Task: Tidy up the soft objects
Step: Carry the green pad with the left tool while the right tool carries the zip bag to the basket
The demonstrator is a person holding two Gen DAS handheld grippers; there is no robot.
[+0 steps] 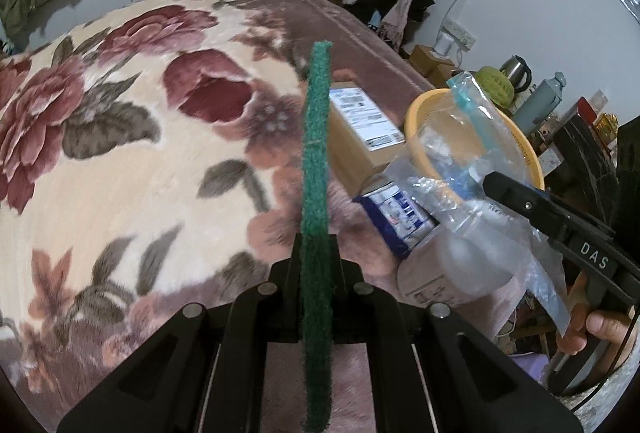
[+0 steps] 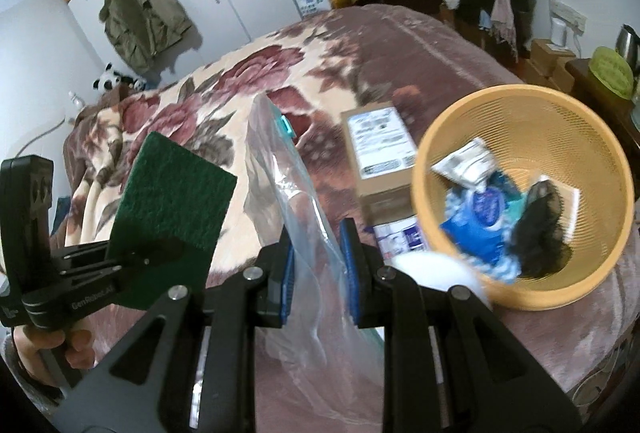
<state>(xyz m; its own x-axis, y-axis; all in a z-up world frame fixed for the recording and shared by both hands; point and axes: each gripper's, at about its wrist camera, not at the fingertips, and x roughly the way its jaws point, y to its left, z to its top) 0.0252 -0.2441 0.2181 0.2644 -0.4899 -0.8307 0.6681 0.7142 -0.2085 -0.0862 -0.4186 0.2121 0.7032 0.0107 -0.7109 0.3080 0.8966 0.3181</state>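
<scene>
Left hand-held gripper (image 1: pixel 316 265): closed on the green scouring pad (image 1: pixel 316 161), pinched at its lower edge; the pad stands on edge and sticks out ahead of the fingers, clear of the bed.
Right hand-held gripper (image 2: pixel 318 273): closed on the clear zip bag (image 2: pixel 288 201), blue pads pressing the plastic from both sides; the bag's blue zip end points up and away, its lower part hangs loose.
Relative position: in the right wrist view the pad sits just left of the bag, apart from it; whether the bag's mouth is open cannot be told.
Bed (image 2: pixel 256 73): flowered blanket; carries a cardboard box (image 2: pixel 380 149) and a yellow basket (image 2: pixel 532 297).
Basket contents: packets and a dark soft item already inside; a white rounded thing lies against its near rim, blurred.
Step in hand (judged): both items lifted off the bed and carried, pad and bag being brought together, or toward the basket.
Next move calls for (judged): line the pad's narrow edge with the bag's opening and slide it in; limp plastic may fold shut, so the mouth needs holding open.
</scene>
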